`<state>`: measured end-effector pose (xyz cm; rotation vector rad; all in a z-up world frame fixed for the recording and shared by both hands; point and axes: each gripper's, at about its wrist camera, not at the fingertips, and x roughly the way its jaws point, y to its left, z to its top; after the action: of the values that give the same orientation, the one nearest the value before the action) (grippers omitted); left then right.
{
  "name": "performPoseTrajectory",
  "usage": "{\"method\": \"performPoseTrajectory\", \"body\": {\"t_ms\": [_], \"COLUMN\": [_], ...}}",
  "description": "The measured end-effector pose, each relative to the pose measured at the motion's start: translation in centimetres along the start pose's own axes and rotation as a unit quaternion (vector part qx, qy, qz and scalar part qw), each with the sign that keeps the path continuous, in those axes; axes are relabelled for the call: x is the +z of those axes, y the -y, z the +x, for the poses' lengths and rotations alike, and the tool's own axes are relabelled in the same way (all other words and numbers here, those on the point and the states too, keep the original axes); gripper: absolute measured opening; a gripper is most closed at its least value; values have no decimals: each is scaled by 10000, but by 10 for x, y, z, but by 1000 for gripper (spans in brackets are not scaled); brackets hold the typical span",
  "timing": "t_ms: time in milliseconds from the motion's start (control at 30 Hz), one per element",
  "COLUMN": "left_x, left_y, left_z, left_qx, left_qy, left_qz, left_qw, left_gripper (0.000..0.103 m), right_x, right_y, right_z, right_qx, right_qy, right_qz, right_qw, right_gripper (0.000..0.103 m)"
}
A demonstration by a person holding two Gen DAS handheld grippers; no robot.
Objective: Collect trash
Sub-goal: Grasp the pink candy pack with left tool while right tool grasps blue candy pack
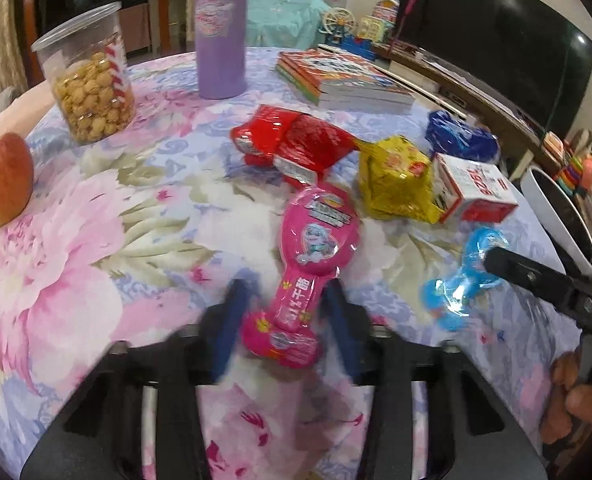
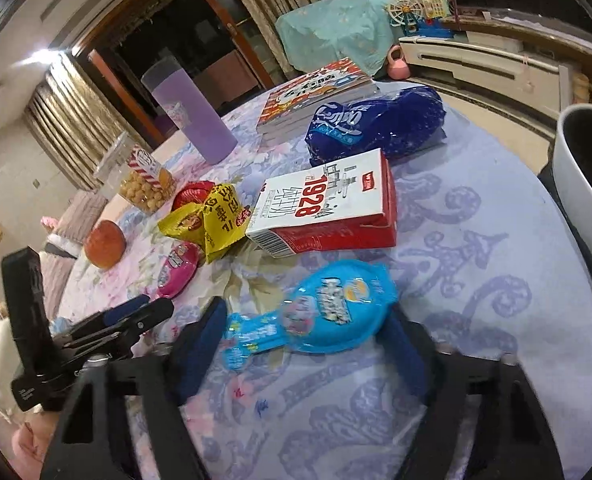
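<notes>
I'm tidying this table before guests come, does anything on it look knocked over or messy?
Yes. The red and white milk carton lies tipped on its side mid-table, against a crumpled yellow wrapper. A red wrapper and a blue wrapper lie loose nearby. The popcorn jar and purple cup stand upright.

Both tongs point(image 1: 285, 312) point(image 2: 308, 344) have black angular frames with blue pads point(image 1: 231, 320) on their fingers.

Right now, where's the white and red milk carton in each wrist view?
Left wrist: milk carton right of centre, beside the yellow wrapper.
Right wrist: milk carton centre, just beyond the blue snack pack.
Shared landmark: purple tumbler at the table's far side.
</notes>
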<state>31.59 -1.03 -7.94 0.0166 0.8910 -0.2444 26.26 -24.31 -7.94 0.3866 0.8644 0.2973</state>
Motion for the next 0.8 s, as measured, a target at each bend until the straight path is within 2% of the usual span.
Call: {"method": "performPoseTrajectory", "body": {"t_ms": [33, 133, 233, 433, 600, 800], "left_x": [0, -4, -10, -22, -30, -38], "left_y": [2, 6, 12, 26, 40, 47], "left_z": [0, -4, -10, -24, -33, -35], "left_qx": [-17, -103, -203, -486, -614, -694], "left_qy": [2, -21, -1, 6, 21, -41], "left_qz": [30, 44, 25, -102, -74, -116], "left_qw": [10000, 9999, 9998, 9988, 9981, 9975], "left_gripper": [20, 19, 19, 19, 19, 19], "right_x": [-1, -2, -5, -12, -18, -39], "right_y": [2, 8, 11, 16, 30, 30], "right_z": [0, -5, -15, -42, -64, -77], "right_qx": [43, 215, 369, 529, 489, 403], "right_qy": [-27, 29, 99, 263, 429, 318], "right_qz": [29, 152, 173, 214, 372, 2], "right_qw": [10000, 9996, 9991, 9980, 9972, 9987], "right_gripper": [40, 29, 23, 17, 17, 17]}}
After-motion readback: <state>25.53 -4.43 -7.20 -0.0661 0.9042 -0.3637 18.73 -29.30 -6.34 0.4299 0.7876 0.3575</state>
